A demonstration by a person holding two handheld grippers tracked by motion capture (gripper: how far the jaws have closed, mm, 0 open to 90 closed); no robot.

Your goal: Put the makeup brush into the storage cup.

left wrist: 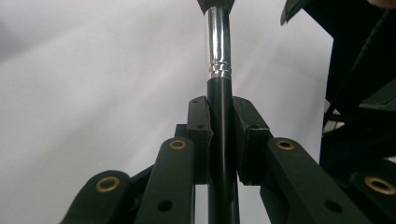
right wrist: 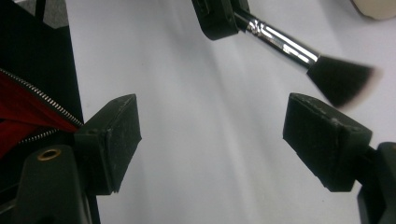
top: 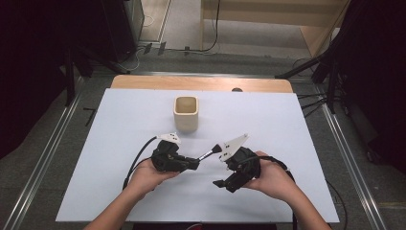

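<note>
A makeup brush with a black handle, a silver ferrule and dark bristles sticks out of my left gripper. That gripper is shut on the brush handle, its pads pressing on both sides. The brush points to the right, its bristles close to the grey plate of my right gripper. In the right gripper view my right gripper stands open above the white table with nothing between its pads, and the brush hangs just beyond them. A beige cup stands farther back, upright and open.
The white sheet covers most of the wooden table. Both hands rest near its front middle. Dark stands and cables lie on the floor at the left and right. A red zipped garment is at the left edge of the right gripper view.
</note>
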